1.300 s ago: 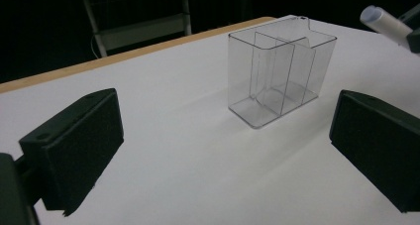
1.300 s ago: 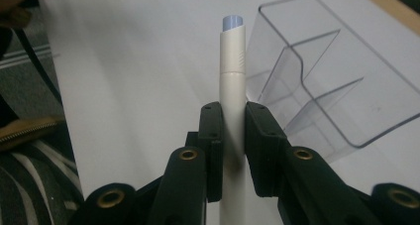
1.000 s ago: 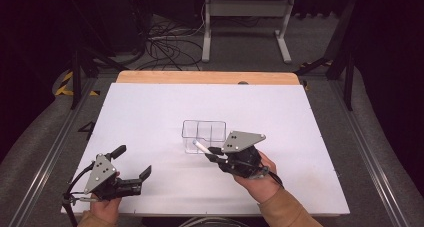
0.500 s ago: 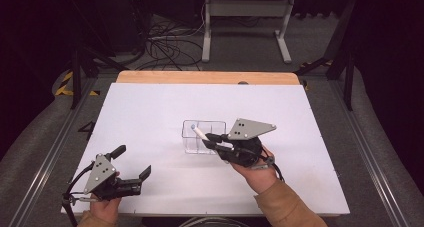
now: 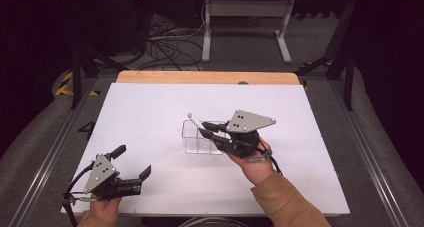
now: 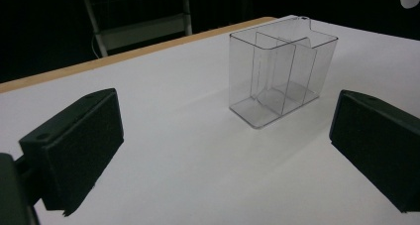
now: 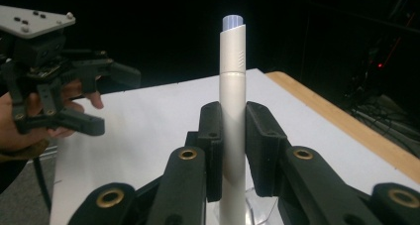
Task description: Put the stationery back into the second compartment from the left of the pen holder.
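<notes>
Pen (image 7: 232, 101) clamped in right gripper (image 5: 206, 133) above clear organizer (image 5: 201, 141), mid-table; next: tip down into 1 compartment. Left gripper (image 5: 134, 166) wide, idle nr front-left corner.

The white counter (image 5: 150, 112) lies bare across its far half and whole left side, so a hand could cross freely there. The clear divided box (image 5: 202, 137) stands mid-counter, the one upright obstacle. The right tool (image 5: 206, 132) with its pen (image 5: 194, 121) hangs just over the box. The left tool (image 5: 134, 163) sits at the near left corner, well apart.
</notes>
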### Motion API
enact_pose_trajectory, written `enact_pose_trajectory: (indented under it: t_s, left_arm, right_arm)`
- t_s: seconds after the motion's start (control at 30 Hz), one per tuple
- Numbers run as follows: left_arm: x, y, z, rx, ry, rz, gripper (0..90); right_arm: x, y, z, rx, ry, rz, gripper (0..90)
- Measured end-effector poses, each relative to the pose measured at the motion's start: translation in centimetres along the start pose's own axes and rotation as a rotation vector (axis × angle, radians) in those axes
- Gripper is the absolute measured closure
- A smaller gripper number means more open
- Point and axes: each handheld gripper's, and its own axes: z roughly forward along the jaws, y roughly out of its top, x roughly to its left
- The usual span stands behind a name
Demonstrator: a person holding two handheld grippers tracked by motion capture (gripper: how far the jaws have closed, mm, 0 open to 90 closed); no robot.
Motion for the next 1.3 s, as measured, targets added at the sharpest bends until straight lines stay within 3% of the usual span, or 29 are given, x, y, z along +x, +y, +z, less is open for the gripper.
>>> enact_pose_trajectory:
  t_s: [0.43,0.6,0.7,1.13,1.3]
  left_arm:
    - [0.1,0.0,0.0,-0.002,0.0,-0.003,1.1]
    - [0.1,0.0,0.0,0.0,-0.001,-0.003,1.1]
    - [0.1,0.0,0.0,0.0,-0.002,-0.002,1.1]
    - [0.1,-0.1,0.0,0.0,-0.003,-0.002,1.1]
    - [0.2,-0.1,0.0,0.001,-0.003,-0.003,1.1]
  right_arm:
    - [-1.5,0.8,1.5,-0.065,-0.039,-0.009,78.5]
    - [-2.2,0.8,2.1,-0.085,-0.077,-0.015,78.3]
    - [-2.8,0.5,2.7,-0.082,-0.114,-0.014,78.3]
    - [-4.2,-0.4,5.1,-0.089,-0.163,0.03,78.3]
    - [-4.5,-0.8,6.1,-0.074,-0.194,0.024,78.3]
